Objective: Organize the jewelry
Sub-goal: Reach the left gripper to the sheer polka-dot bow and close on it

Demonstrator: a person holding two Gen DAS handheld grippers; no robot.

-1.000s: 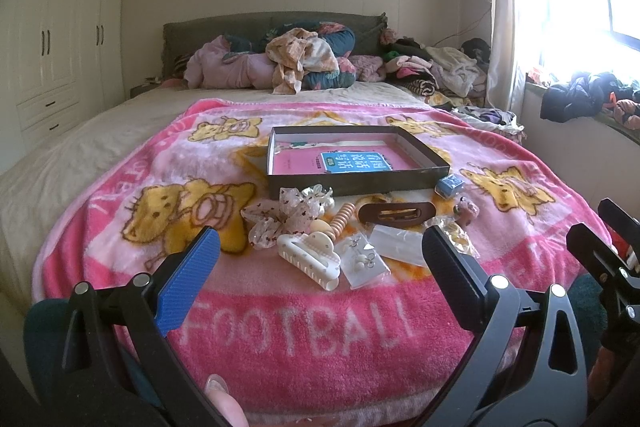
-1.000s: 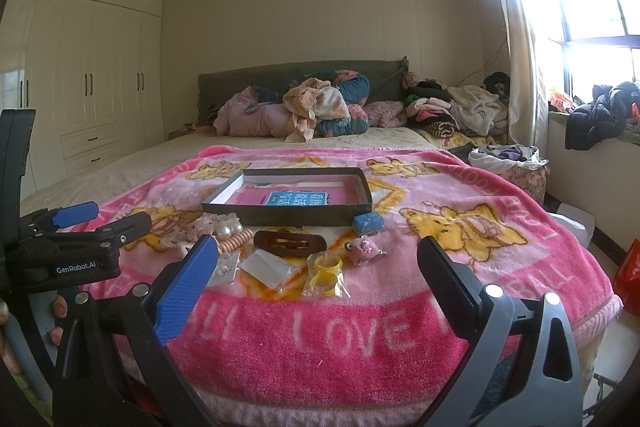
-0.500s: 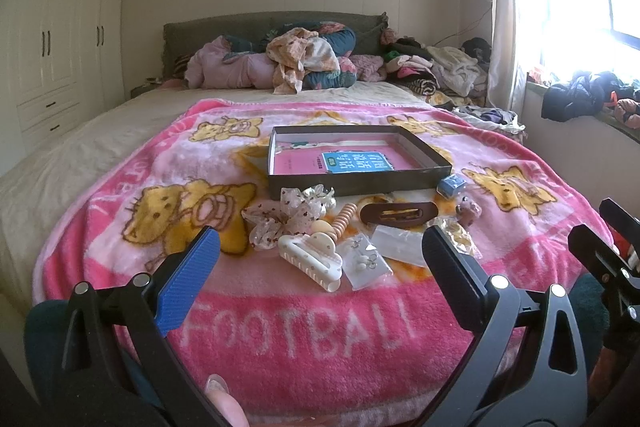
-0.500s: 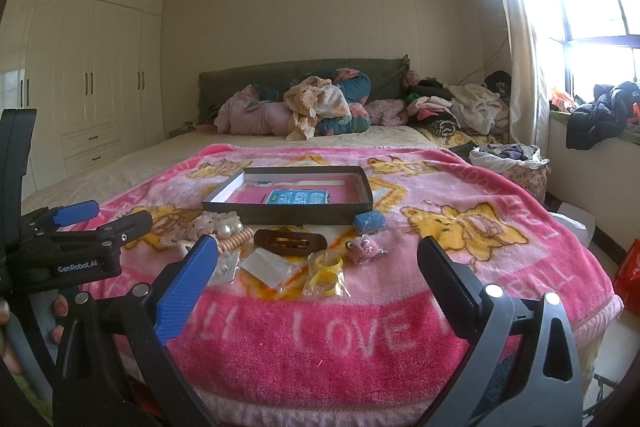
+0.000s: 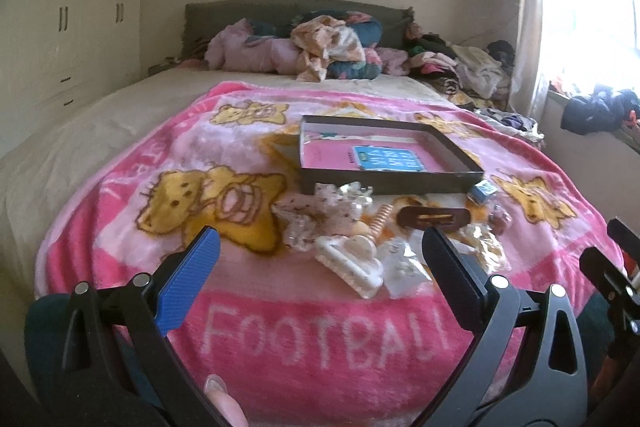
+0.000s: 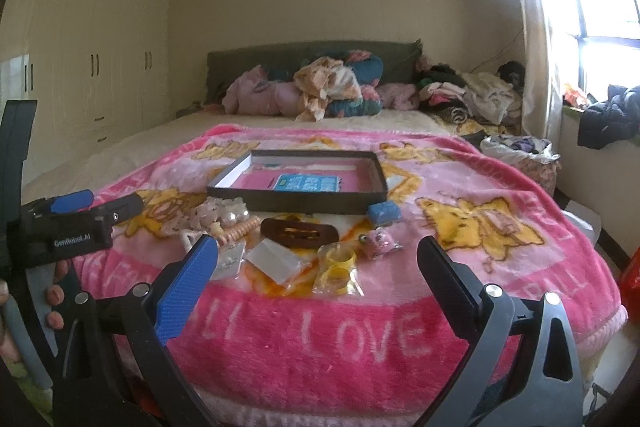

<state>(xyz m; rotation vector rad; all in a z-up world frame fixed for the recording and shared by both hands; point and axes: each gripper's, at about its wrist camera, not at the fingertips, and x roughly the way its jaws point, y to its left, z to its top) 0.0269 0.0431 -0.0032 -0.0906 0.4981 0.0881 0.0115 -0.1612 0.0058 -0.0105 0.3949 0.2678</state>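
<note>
On the near end of the pink blanket, just in front of the dark shallow box, lies the jewelry pile — nothing in the box yet besides a pink and blue card. Left gripper and right gripper both hang short of the pile, fingers wide apart, holding nothing. White claw clip nearest left: stiff, light plastic, likely best pinched across its body. Brown barrette is flat and smooth, probably slippery — take it across the narrow width. Frilly scrunchie is soft and will squash; grab anywhere. Clear packets with yellow rings look crinkly, light, prone to slide on fleece. Small blue box is rigid, easy. All light, low breakage risk.
</note>
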